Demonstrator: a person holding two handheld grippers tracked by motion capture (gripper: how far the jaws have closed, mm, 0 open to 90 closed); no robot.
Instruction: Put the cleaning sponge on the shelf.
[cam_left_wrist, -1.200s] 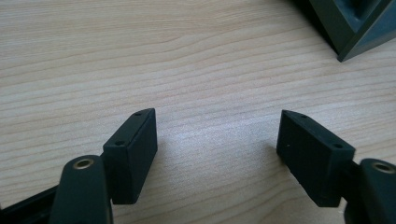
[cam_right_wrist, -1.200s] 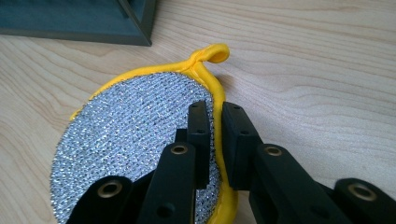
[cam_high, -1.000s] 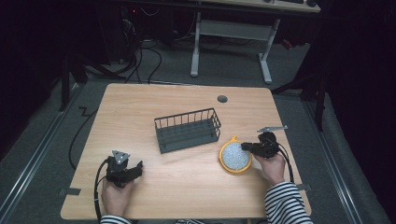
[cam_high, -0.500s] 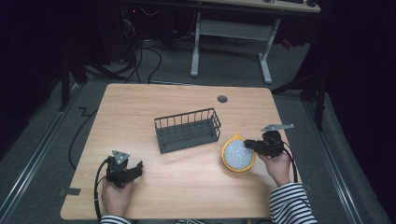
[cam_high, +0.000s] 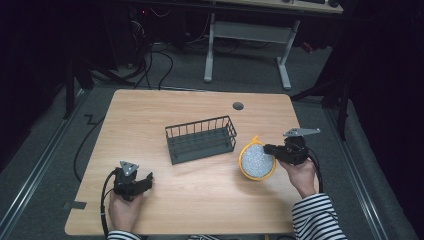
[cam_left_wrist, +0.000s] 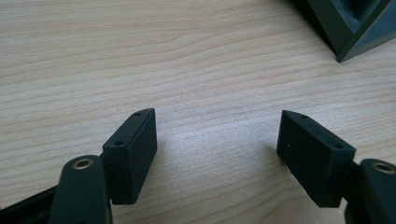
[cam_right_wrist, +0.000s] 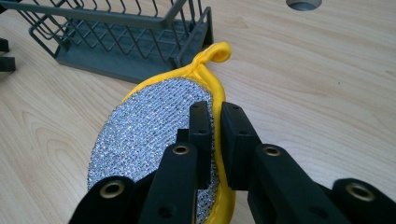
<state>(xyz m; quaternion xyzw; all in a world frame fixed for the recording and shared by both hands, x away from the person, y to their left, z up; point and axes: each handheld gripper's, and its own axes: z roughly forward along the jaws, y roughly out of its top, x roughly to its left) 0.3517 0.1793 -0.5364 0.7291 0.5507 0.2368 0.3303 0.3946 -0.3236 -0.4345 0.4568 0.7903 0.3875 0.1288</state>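
the right gripper (cam_high: 270, 149) is clamped on the rim of a round scouring pad with a silver glittery face and a yellow border (cam_high: 257, 161), its two black jaws pinching the yellow edge from either side. in the right gripper view the pad (cam_right_wrist: 149, 135) stands tilted up on its edge, silver face turned to one side, and a small yellow loop curls off its far end toward the rack. the pad sits over the right half of the light wooden table (cam_high: 200, 210), near the right edge and just beside the right end of a dark grey wire dish rack (cam_high: 201, 139); whether its lower rim touches the wood i cannot tell. the rack stands about mid-table, its long side slanted a little to the table's edges. a small round grey cable hole (cam_high: 238, 106) lies near the far edge, well apart from the pad.

the left gripper (cam_high: 144, 181) rests near the front left corner of the table, its jaws wide apart with bare wood between them, as the left gripper view shows. a corner of the rack (cam_left_wrist: 355, 23) shows at that view's upper right.
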